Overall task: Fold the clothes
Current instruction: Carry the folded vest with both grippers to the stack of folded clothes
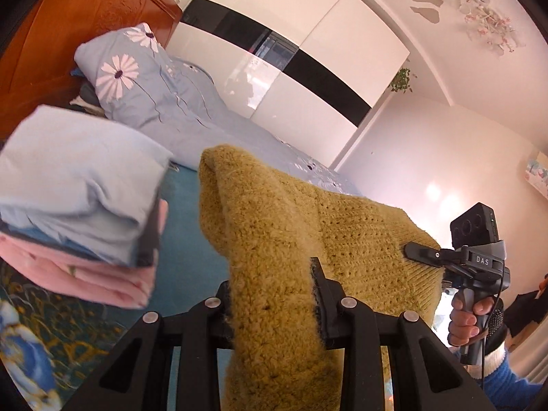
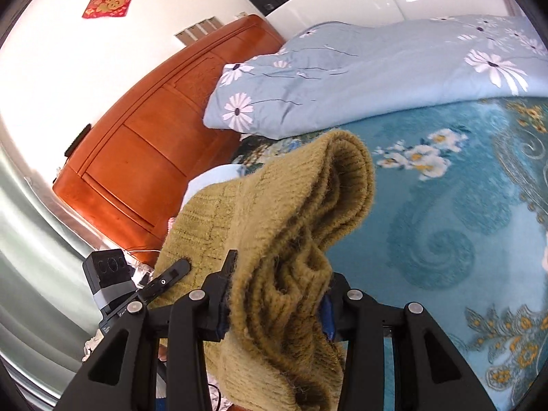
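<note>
A mustard-yellow knitted sweater (image 1: 274, 226) hangs folded between both grippers, lifted above the bed. My left gripper (image 1: 274, 304) is shut on one bunched end of it. My right gripper (image 2: 277, 301) is shut on the other bunched end of the sweater (image 2: 301, 212). The right gripper also shows in the left wrist view (image 1: 424, 255), clamped on the sweater's ribbed hem. The left gripper shows in the right wrist view (image 2: 171, 279) at the sweater's left edge.
A stack of folded clothes (image 1: 75, 198), light blue over pink, lies on the teal floral bedspread (image 2: 445, 226) to the left. A blue daisy-print duvet (image 2: 342, 75) and pillow (image 1: 126, 72) lie behind. A wooden headboard (image 2: 144, 144) and white wardrobe (image 1: 308, 51) stand beyond.
</note>
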Tool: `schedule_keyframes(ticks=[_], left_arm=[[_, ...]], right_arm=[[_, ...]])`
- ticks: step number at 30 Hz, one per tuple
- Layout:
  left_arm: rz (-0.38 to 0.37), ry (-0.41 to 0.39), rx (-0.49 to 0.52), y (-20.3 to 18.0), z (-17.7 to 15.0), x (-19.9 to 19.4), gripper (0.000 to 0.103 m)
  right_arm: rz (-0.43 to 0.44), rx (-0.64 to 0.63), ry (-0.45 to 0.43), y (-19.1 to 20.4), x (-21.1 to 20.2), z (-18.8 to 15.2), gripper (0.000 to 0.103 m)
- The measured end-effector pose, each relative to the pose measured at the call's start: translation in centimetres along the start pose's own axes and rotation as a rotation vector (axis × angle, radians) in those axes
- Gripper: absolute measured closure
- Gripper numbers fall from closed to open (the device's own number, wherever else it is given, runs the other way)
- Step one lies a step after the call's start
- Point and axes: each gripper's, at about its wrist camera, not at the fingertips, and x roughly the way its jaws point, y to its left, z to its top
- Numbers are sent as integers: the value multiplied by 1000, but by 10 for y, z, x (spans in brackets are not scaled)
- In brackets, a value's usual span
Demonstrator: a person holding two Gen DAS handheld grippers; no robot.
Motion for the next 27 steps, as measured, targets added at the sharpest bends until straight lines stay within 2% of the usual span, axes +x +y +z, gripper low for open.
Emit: schedule_keyframes(ticks=[5, 9, 15, 18, 21, 25, 27], left_arm=[[79, -55, 11, 51, 65, -38, 70], [125, -110, 12, 93, 108, -59, 70], [220, -99, -6, 155, 152, -58, 70], [228, -87, -24, 183, 161, -49, 70], [229, -58, -85, 215, 157, -29, 67], [273, 22, -137, 258, 137, 0, 67], [273, 30, -147, 272, 126, 6, 63]], right_arm=[[62, -111, 8, 64, 53, 45, 61], [107, -151, -3, 101, 100, 75, 61], [166, -103, -1, 102, 164, 92, 61], [194, -75, 1, 101, 195, 100, 61], [223, -48, 3, 99, 226, 107, 61], [171, -19, 58, 70, 263, 95, 61], [161, 11, 85, 50, 278, 88, 61]])
